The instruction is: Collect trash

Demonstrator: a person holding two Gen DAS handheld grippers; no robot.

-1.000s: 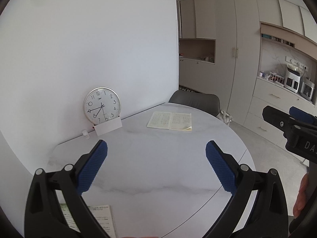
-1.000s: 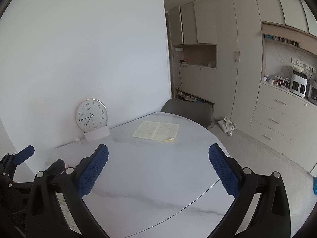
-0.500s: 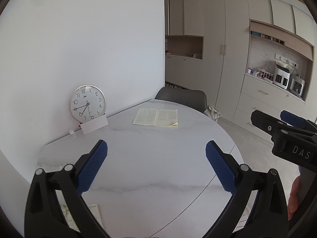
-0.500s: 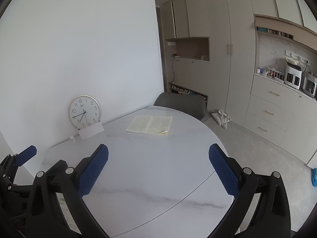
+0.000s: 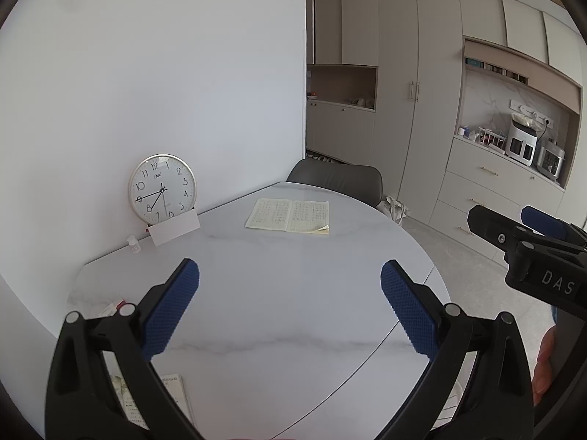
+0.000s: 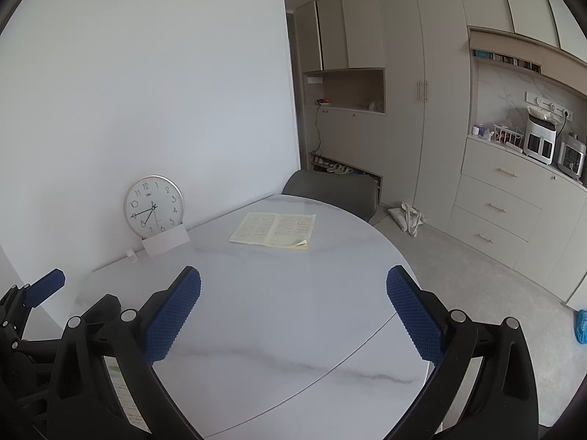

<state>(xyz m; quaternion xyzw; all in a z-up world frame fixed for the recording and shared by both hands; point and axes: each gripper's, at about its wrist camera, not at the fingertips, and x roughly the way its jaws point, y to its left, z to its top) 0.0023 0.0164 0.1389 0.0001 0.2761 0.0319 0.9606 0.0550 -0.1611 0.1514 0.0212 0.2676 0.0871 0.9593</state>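
My left gripper has its fingers spread wide with nothing between them, hovering over the pale marble table. Beyond my left-hand finger, against the wall, a small white bottle stands beside a white card that leans on a round clock. Under that same finger a printed leaflet lies at the near table edge, and just outside it sits a scrap of paper with a red bit (possibly the trash, though I cannot tell what it is). Straight ahead of the gap, well past the fingertips, an open notebook lies flat, with a grey chair tucked behind the table.

My right gripper is just as wide open and holds nothing. From its own view, the clock and card lie beyond its left finger, the notebook ahead of the gap. Beyond the right finger, down on the floor, a cloth bag slumps by the cabinets, and something blue lies at the far right edge.
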